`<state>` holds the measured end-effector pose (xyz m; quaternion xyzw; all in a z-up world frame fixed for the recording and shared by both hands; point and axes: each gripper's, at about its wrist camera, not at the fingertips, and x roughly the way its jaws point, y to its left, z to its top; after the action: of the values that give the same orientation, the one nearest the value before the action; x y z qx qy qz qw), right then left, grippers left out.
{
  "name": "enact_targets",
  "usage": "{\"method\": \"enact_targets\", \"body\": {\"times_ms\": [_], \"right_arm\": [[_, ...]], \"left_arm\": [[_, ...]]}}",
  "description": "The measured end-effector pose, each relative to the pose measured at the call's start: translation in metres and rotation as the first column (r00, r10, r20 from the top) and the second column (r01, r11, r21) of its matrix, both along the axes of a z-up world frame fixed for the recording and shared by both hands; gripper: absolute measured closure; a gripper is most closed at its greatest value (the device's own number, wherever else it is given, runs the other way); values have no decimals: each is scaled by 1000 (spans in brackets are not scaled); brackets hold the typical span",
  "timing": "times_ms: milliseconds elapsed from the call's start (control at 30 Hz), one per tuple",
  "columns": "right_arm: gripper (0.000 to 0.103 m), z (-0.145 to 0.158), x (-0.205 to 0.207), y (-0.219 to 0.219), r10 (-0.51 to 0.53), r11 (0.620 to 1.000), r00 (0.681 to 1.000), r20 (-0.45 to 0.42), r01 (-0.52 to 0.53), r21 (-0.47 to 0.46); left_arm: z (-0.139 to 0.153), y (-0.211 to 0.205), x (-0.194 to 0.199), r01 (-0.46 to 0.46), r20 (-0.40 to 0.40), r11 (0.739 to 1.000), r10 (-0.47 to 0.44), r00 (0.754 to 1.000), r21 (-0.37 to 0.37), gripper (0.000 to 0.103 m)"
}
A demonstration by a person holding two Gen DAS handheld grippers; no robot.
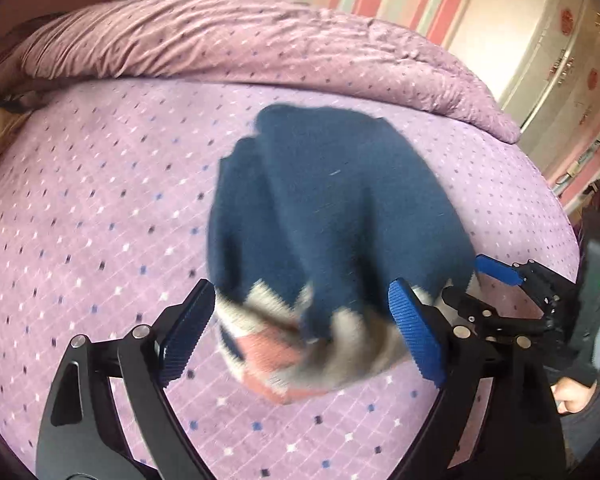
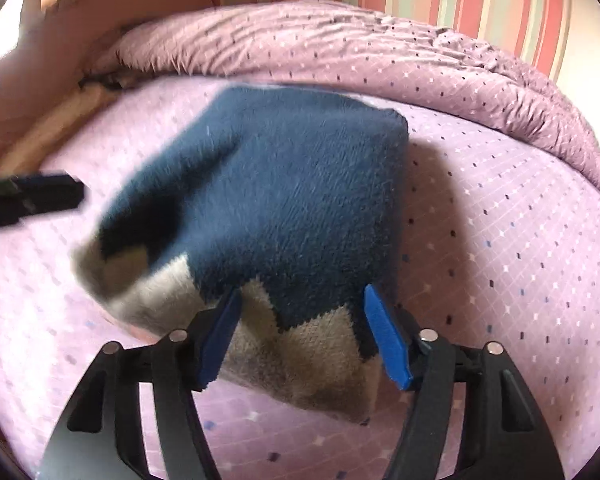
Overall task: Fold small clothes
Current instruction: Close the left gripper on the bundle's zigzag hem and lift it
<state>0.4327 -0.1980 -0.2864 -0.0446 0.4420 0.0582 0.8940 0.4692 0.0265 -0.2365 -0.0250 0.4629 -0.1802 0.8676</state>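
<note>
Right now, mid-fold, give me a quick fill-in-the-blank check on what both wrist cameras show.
1. The folded garment is mainly dark ____ knit.
2. It lies on a ____ bedsheet with small diamond marks.
3. The left claw stands ____, its pads clear of the cloth.
4. The wall behind the bed is ____.

Missing words: blue; purple; open; striped

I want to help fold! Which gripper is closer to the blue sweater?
Right. The right gripper clamps the sweater; the left gripper hangs open just beside it.
</note>
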Motion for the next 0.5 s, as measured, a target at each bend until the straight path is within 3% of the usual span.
{"method": "enact_targets", "body": {"times_ms": [67,133,233,333,367,433,500], "right_arm": [[28,-15,0,2,-4,999,1000,-18,3,-40],[28,-17,-3,2,-8,998,1000,-3,8,-61],[28,9,-10,-7,1,999,1000,26,-2,36],[2,47,-29,-15,-19,999,986,166,11,52],[2,60,-39,-17,-26,999,974,223,18,39],[2,71,-45,-20,-17,1000,972,235,13,20],[2,73,-47,-23,-19,1000,977,215,19,2]], "left_arm": [[-14,7,2,-17,-41,1000,17,999,1,15],[-23,9,-1,-23,-66,1000,23,998,5,15],[-22,12,-4,-20,-70,999,22,997,25,10],[-19,21,-6,-25,-67,999,27,997,37,3],[-21,24,-4,-27,-74,999,29,997,29,3],[-29,36,6,-30,-139,998,22,990,-59,3],[-44,49,21,-46,-226,980,1,974,-193,3]]}}
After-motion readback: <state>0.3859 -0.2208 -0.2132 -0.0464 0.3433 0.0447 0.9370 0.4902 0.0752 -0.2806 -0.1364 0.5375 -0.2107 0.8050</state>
